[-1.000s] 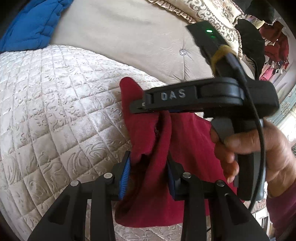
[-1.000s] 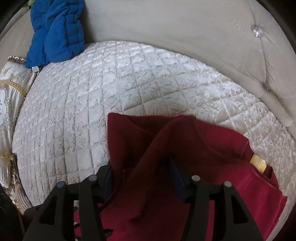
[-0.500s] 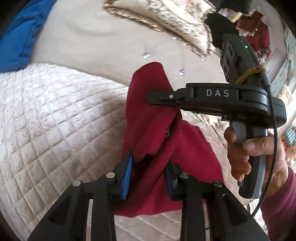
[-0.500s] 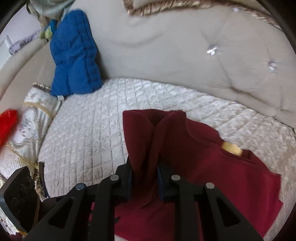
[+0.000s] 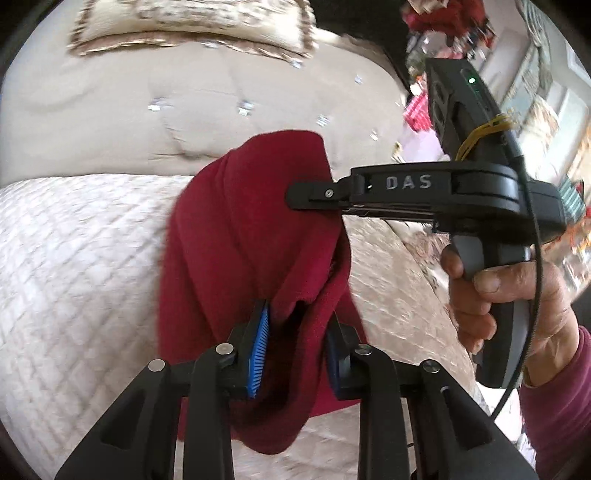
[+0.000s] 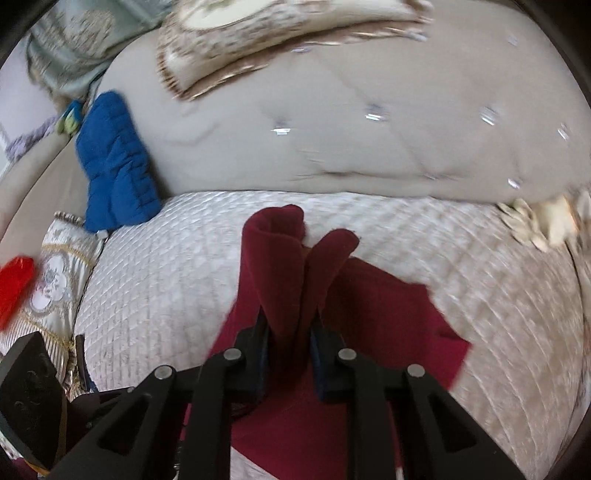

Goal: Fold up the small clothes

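Observation:
A dark red garment [image 5: 240, 229] is partly lifted off the quilted cream cover [image 5: 74, 258]. In the left wrist view my left gripper [image 5: 297, 332] has a bunched fold of it between its blue pads; the jaws are still closing and the cloth hangs from them. My right gripper [image 5: 295, 192] shows side-on beside it, held by a hand [image 5: 517, 306], its tips against the raised red edge. In the right wrist view the right gripper [image 6: 290, 332] pinches two upright folds of the garment [image 6: 388, 314], jaws still closing, the rest trailing on the cover [image 6: 166, 258].
A beige tufted backrest [image 6: 369, 140] rises behind the cover, with a patterned cushion [image 6: 258, 29] on top. A blue padded garment [image 6: 114, 166] leans at the left, next to another cushion [image 6: 55, 280] and something bright red [image 6: 14, 284].
Both grippers have risen and moved, drawing the red garment up off the cover. Their jaws have narrowed onto the cloth, and the raised folds stand taller than before.

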Motion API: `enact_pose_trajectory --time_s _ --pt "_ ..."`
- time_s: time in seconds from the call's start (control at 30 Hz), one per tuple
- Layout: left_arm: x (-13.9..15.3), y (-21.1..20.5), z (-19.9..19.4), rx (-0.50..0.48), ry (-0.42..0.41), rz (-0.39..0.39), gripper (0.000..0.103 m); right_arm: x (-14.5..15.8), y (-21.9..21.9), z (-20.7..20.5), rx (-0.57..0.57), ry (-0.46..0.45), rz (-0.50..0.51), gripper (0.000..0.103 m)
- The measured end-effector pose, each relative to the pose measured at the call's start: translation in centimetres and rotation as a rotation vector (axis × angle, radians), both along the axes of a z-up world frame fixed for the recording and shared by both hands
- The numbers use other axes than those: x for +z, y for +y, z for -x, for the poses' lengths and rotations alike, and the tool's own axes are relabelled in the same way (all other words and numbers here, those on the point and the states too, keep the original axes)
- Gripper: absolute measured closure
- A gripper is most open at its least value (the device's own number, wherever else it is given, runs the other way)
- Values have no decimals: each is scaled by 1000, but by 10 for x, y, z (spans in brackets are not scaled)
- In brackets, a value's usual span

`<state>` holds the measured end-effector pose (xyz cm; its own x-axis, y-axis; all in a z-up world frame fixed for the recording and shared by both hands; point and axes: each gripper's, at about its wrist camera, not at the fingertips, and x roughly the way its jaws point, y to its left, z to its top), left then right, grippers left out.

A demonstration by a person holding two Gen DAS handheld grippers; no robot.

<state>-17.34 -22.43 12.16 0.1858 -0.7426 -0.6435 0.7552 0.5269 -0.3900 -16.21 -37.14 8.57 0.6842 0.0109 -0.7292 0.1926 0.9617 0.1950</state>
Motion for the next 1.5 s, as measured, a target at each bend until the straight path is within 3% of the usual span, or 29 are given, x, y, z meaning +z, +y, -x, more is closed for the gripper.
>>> enact_pose_trajectory --time_s 0.2,0.33,0.37,0.5,0.63,0.67,0.83,0.87,0.9,0.97,1.03,1.17,1.27,1.37,1.43,1.5 --pt "-28 -52 18 -48 52 -75 96 -43 -58 13 -133 31 -51 85" --pt "-29 -55 23 -159 199 -50 88 -74 -72 15 -196 62 -34 85" --pt "-22 -48 26 -182 196 -52 87 -74 -75 20 -198 45 -62 85" --pt "5 -4 24 -154 33 -67 86 -59 -74 53 -239 -17 -100 74" --pt "2 27 -5 -35 -53 -111 86 -56 -55 88 -193 -84 -225 40" --pt "-3 32 -11 -5 -54 -129 86 -59 -49 92 -181 -82 -238 38" --pt "-37 30 -21 34 -23 -164 86 -79 -29 74 -153 -40 -227 39" --pt "-42 26 -17 23 -20 -166 86 -80 -27 71 -157 -31 -191 58" --pt "-46 24 -16 12 -19 -169 86 -79 -24 72 -160 -25 -165 69" --pt "-55 18 -16 -5 -10 -181 86 -73 -19 84 -146 -41 -114 79" --pt "-66 19 -12 -25 7 -204 86 -73 -21 99 -166 -43 -51 80" --pt "-72 15 -8 -33 -2 -236 86 -83 -41 110 -207 -41 -165 78" --pt "-67 18 -4 -33 -41 -234 86 -69 -29 133 -188 -142 -233 66" --pt "-71 20 -6 -32 -22 -236 86 -72 -7 132 -100 -130 -262 50" --pt "-72 20 -7 -24 -12 -234 86 -82 6 123 -74 -87 -209 50" --pt "-71 22 -8 -22 -5 -226 86 -94 13 121 -65 -43 -156 75"
